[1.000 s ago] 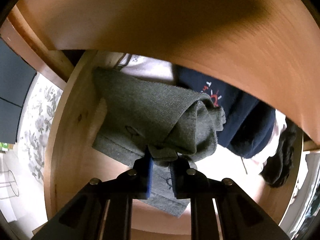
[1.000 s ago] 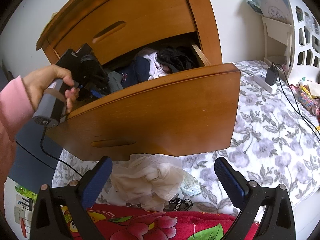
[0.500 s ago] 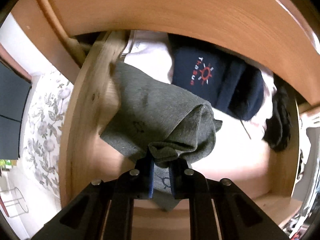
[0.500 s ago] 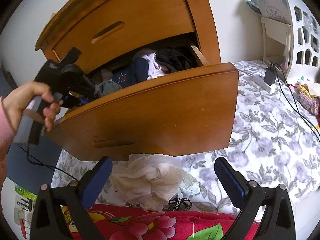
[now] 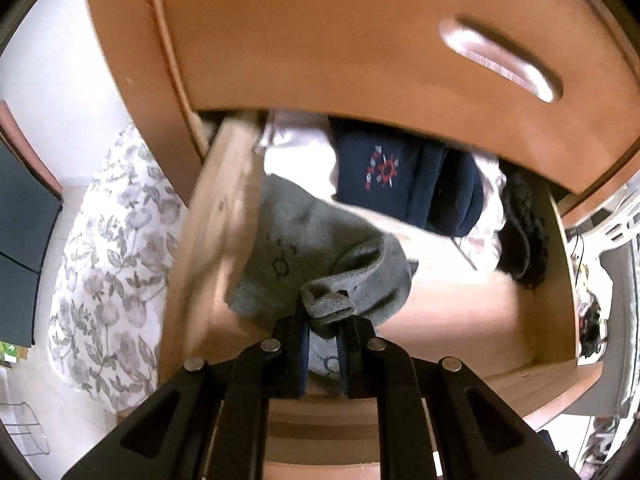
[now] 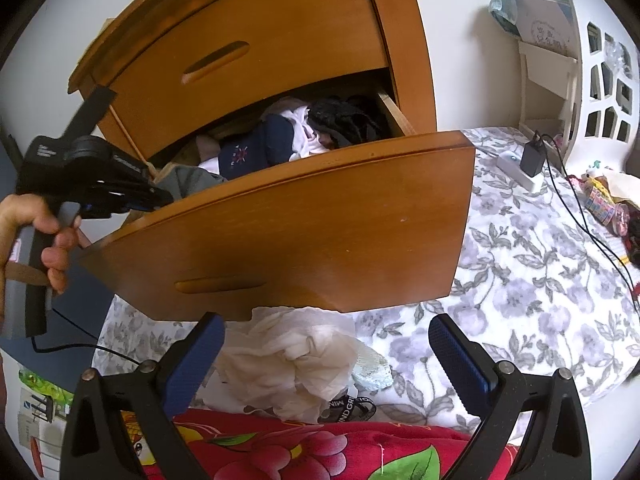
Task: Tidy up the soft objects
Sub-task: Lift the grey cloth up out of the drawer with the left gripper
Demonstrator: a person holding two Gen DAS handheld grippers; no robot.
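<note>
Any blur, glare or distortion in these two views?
Left wrist view: motion blur smears the navy garment and drawer, with glare on the upper drawer's handle slot. Right wrist view: sharp and evenly lit; fisheye bows the drawer front.

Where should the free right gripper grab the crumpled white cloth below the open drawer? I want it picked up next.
Pinch the raised fold at the top of the white cloth, coming straight down from above; the open right gripper already straddles it, and the drawer front blocks the far side.
</note>
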